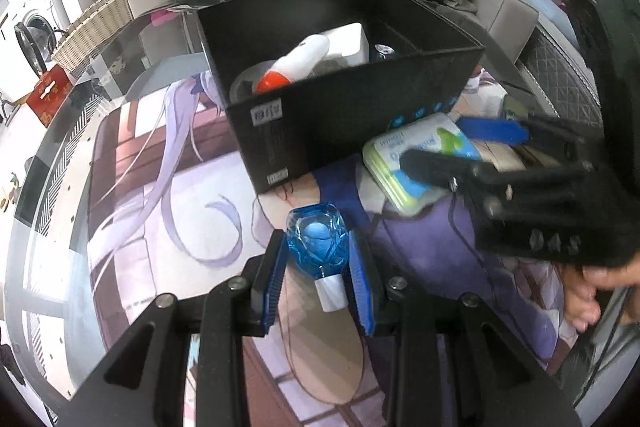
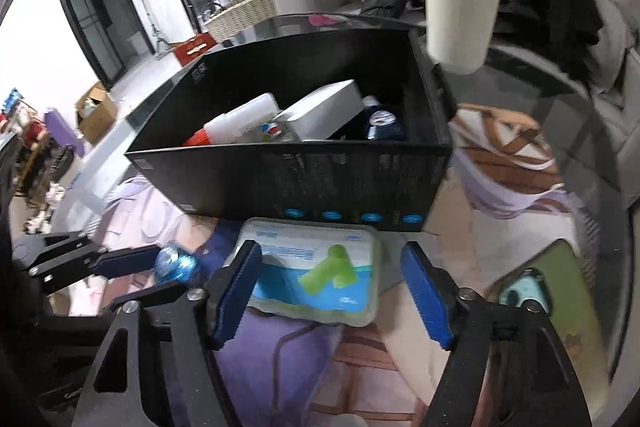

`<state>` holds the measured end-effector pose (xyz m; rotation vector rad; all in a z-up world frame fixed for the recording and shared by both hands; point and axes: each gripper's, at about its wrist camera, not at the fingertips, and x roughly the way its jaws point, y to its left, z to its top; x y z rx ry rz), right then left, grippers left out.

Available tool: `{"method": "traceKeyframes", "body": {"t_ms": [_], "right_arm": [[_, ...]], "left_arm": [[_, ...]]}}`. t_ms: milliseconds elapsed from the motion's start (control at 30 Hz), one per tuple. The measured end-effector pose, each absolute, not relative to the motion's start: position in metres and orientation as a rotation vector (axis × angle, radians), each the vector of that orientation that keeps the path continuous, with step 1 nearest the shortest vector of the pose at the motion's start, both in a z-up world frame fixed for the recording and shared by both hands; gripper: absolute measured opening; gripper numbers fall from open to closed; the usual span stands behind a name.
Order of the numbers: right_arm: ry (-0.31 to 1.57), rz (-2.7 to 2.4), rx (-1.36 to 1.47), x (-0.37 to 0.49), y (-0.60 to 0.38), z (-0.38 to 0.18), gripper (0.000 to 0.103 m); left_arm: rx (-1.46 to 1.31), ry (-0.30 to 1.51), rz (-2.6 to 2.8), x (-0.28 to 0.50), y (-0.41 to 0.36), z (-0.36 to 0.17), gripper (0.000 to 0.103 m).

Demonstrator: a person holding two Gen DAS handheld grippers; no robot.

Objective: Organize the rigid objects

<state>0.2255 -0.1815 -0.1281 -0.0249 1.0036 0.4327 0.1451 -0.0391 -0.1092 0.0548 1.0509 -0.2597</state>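
On the left part of the desk (image 1: 52,163) you have the most open room, with only the picture mat (image 1: 168,187) lying flat there. Your left gripper (image 1: 318,275) is squeezed onto a small blue glass bottle (image 1: 318,239), with its white cap pointing back at you. The bottle sits just before the near corner of the black box (image 1: 340,115).

That black box stands in the middle of the desk and blocks the way straight ahead. Its top is open. Inside it you can see a white bottle with an orange cap (image 1: 296,65), a white box (image 2: 324,107) and a dark blue bottle (image 2: 382,123).

Just to the right, a flat pack with blue and green print (image 2: 316,267) lies touching the box's near wall. Your right gripper (image 2: 332,291) is wide open, with one finger on each side of the pack, not pressing it.

Behind the box, near the far edge of the desk, stands a cream cup (image 2: 460,15). By the right edge lies a small light blue thing (image 2: 522,291) on a green pad; it is too blurry to tell what it is.
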Motion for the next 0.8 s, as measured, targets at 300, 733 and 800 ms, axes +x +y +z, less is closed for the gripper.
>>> {"method": "traceKeyframes", "body": {"t_ms": [300, 733, 800], "right_arm": [[1.061, 0.557, -0.063, 0.193, -0.172, -0.113, 0.059], [1.008, 0.637, -0.178, 0.210, -0.139, -0.114, 0.080], [1.015, 0.664, -0.180, 0.208, -0.136, -0.118, 0.080]], "left_arm": [[0.054, 1.052, -0.243, 0.145, -0.035, -0.109, 0.030], [0.021, 1.060, -0.230, 0.133, -0.009, -0.110, 0.029], [0.032, 1.056, -0.225, 0.131, -0.009, -0.111, 0.029]]}}
